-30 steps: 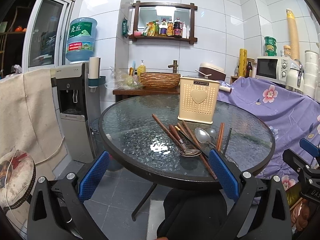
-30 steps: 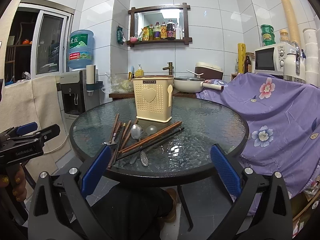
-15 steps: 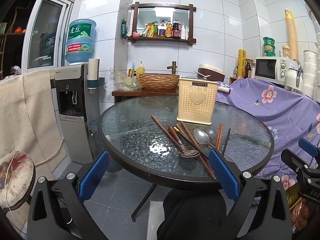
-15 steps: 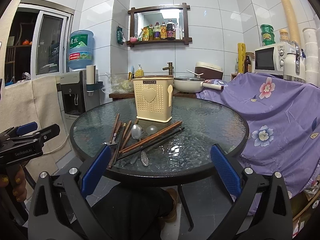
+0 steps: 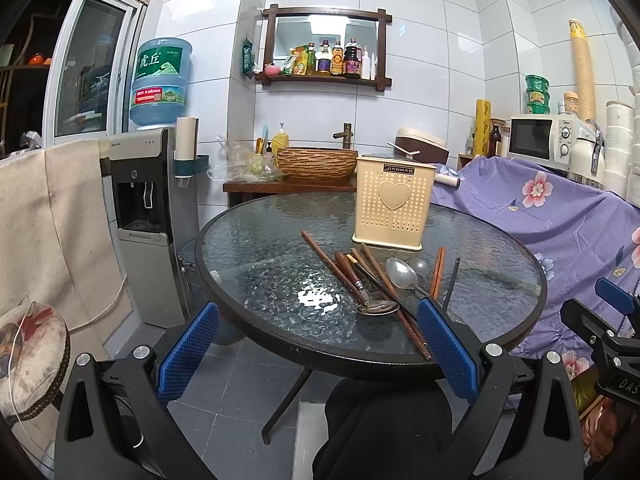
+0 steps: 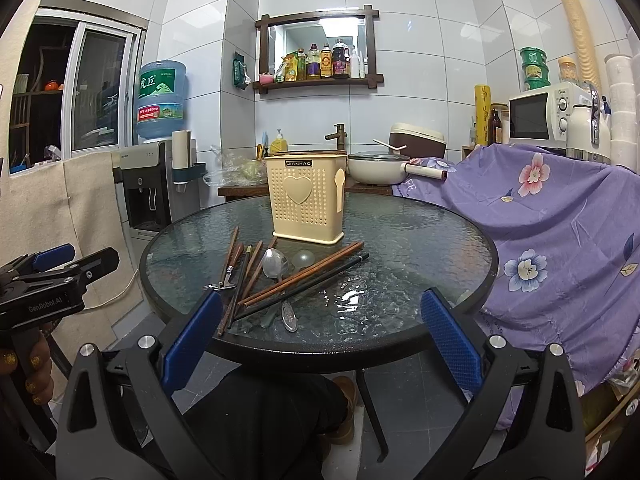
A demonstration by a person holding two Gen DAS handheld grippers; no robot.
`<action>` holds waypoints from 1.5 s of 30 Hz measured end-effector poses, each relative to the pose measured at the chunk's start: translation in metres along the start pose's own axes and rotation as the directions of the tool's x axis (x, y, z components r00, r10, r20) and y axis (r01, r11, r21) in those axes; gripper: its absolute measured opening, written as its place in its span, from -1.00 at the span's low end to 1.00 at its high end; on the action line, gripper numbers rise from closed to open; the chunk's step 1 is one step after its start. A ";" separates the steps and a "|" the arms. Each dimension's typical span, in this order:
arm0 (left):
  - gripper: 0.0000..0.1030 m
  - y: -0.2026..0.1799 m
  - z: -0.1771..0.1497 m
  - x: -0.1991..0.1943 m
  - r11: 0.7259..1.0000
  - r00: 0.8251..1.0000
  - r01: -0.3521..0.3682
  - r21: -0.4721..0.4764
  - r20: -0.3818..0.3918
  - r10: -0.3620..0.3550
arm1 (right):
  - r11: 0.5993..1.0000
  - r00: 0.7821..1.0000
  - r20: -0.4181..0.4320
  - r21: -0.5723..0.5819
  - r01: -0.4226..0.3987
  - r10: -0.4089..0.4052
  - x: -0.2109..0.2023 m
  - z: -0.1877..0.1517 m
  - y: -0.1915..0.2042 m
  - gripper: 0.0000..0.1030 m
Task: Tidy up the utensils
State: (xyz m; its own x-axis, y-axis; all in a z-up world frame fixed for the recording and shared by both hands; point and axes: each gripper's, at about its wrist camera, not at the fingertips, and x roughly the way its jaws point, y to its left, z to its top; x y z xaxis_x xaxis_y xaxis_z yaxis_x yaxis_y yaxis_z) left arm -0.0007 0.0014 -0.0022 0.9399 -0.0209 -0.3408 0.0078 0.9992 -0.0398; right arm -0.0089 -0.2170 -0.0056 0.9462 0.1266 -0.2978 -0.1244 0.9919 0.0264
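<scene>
A tiled kitchen corner holds a round glass table (image 6: 420, 248), and on it a cream holder (image 6: 306, 204) stands upright toward the far side. Just in front of it lies a loose pile of chopsticks (image 6: 304, 276) and spoons (image 6: 275, 263), crossing and touching one another. The left gripper (image 5: 318, 344) and the right gripper (image 6: 320, 332) both hang short of the near rim, jaws apart and empty (nothing is picked yet). The task looks to be at its start; the next move calls for reaching in and closing on one piece, likely a top chopstick
</scene>
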 end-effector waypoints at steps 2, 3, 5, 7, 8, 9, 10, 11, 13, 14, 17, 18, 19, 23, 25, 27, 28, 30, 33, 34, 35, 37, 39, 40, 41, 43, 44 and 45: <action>0.88 0.000 0.000 0.000 1.000 1.000 0.000 -0.001 -0.002 0.000 | 1.000 1.000 -0.001 0.001 0.000 0.000 0.000 0.000 0.000 0.90; 0.88 0.000 0.000 0.000 1.000 1.000 0.000 -0.001 -0.001 0.000 | 1.000 1.000 -0.001 0.001 0.000 0.000 0.000 0.000 0.000 0.90; 0.88 0.000 0.000 0.000 1.000 1.000 0.000 -0.001 -0.002 0.000 | 1.000 1.000 -0.001 0.001 0.000 0.000 0.000 0.000 0.000 0.90; 0.88 0.000 0.000 0.000 1.000 1.000 0.000 0.000 0.000 0.000 | 1.000 1.000 -0.001 0.001 -0.001 0.001 0.000 0.000 0.000 0.90; 0.88 0.000 0.000 0.000 1.000 1.000 0.000 0.000 0.000 0.000 | 1.000 1.000 0.000 0.001 -0.001 0.001 0.000 0.000 0.000 0.90; 0.88 0.000 0.000 0.000 1.000 1.000 0.000 -0.001 -0.002 0.000 | 1.000 1.000 0.000 0.001 0.000 0.000 -0.001 0.000 0.000 0.90; 0.88 0.000 0.000 0.000 1.000 1.000 0.000 -0.001 -0.002 0.000 | 1.000 1.000 0.000 0.001 0.001 -0.001 0.000 0.000 0.000 0.90; 0.88 0.000 0.000 0.000 1.000 1.000 0.001 0.000 -0.002 -0.001 | 1.000 1.000 0.000 0.002 0.001 -0.001 -0.001 0.000 0.000 0.90; 0.88 0.000 0.000 0.000 1.000 1.000 0.000 0.000 -0.002 0.000 | 1.000 1.000 0.001 0.002 0.001 -0.001 -0.001 0.000 0.001 0.90; 0.88 0.000 0.000 0.000 1.000 1.000 0.001 -0.001 -0.002 -0.001 | 1.000 1.000 -0.001 0.001 0.002 -0.002 -0.001 0.000 0.001 0.90; 0.88 0.000 0.000 0.000 1.000 1.000 0.001 0.000 -0.001 -0.001 | 1.000 1.000 -0.002 0.003 0.000 0.000 0.000 -0.001 0.000 0.90; 0.88 0.000 0.000 0.000 1.000 1.000 0.001 0.000 -0.001 -0.001 | 1.000 1.000 -0.003 0.004 0.000 0.000 -0.001 -0.001 0.000 0.90; 0.88 0.000 0.000 0.000 1.000 1.000 0.001 0.000 -0.002 -0.001 | 1.000 1.000 -0.003 0.004 0.000 0.000 -0.001 -0.001 0.001 0.90; 0.88 0.000 0.000 0.000 1.000 1.000 0.001 0.001 -0.004 -0.001 | 1.000 1.000 -0.003 0.004 0.000 0.000 -0.001 -0.001 0.001 0.90; 0.88 0.001 0.000 0.000 1.000 1.000 0.001 -0.001 -0.004 -0.001 | 1.000 1.000 -0.003 0.004 0.000 0.000 -0.001 -0.001 0.001 0.90; 0.88 0.000 0.000 0.000 1.000 1.000 0.001 0.000 -0.004 -0.001 | 1.000 1.000 -0.003 0.004 0.001 -0.001 -0.001 -0.001 0.001 0.90; 0.88 0.000 -0.001 0.000 1.000 1.000 0.001 0.000 -0.003 -0.001 | 1.000 1.000 -0.003 0.004 0.001 -0.001 -0.001 -0.001 0.001 0.90; 0.88 0.000 0.000 0.000 1.000 1.000 0.001 0.001 -0.005 -0.001 | 1.000 1.000 -0.002 0.004 0.001 -0.001 -0.001 -0.001 0.000 0.90; 0.88 0.001 -0.001 0.001 1.000 1.000 0.003 0.001 -0.010 -0.003 | 1.000 1.000 -0.005 0.004 0.000 0.000 0.000 -0.001 0.000 0.90; 0.88 0.001 -0.001 0.002 1.000 1.000 0.008 0.000 -0.017 -0.008 | 1.000 1.000 -0.007 0.003 0.002 -0.002 0.000 -0.002 0.000 0.90; 0.88 0.002 -0.002 0.003 1.000 1.000 0.013 -0.001 -0.023 -0.013 | 1.000 1.000 -0.010 0.002 0.003 -0.003 0.000 -0.002 0.000 0.90; 0.88 0.004 -0.003 0.008 1.000 0.999 0.022 -0.004 -0.043 -0.022 | 1.000 1.000 -0.019 -0.003 0.016 -0.016 0.002 -0.001 0.000 0.90; 0.88 0.006 -0.005 0.014 1.000 0.997 0.019 -0.007 -0.069 -0.020 | 0.999 0.999 -0.035 -0.006 0.042 -0.042 0.006 -0.002 -0.001 0.90; 0.88 0.007 -0.005 0.018 1.000 0.996 0.018 -0.012 -0.089 -0.019 | 0.999 0.998 -0.045 -0.001 0.048 -0.048 0.009 -0.002 -0.003 0.90; 0.88 0.008 -0.006 0.021 1.000 0.994 0.020 -0.016 -0.103 -0.022 | 0.998 0.996 -0.066 0.009 0.056 -0.056 0.013 -0.004 -0.005 0.90; 0.88 0.011 -0.007 0.031 0.999 0.990 0.026 -0.021 -0.135 -0.029 | 0.997 0.992 -0.110 0.027 0.071 -0.068 0.023 -0.006 -0.011 0.90; 0.88 0.012 -0.007 0.035 1.000 0.989 0.023 -0.021 -0.147 -0.025 | 0.996 0.988 -0.134 0.035 0.078 -0.072 0.029 -0.007 -0.014 0.90; 0.88 0.013 -0.007 0.039 1.000 0.987 0.021 -0.019 -0.158 -0.023 | 0.996 0.985 -0.152 0.040 0.084 -0.077 0.034 -0.008 -0.017 0.90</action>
State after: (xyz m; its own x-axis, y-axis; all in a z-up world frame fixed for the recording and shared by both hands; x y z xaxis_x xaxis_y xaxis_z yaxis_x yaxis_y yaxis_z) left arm 0.0339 0.0136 -0.0222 0.8735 -0.0495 -0.4843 0.0207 0.9977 -0.0646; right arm 0.0231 -0.2298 -0.0234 0.8965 0.0465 -0.4406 -0.0323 0.9987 0.0397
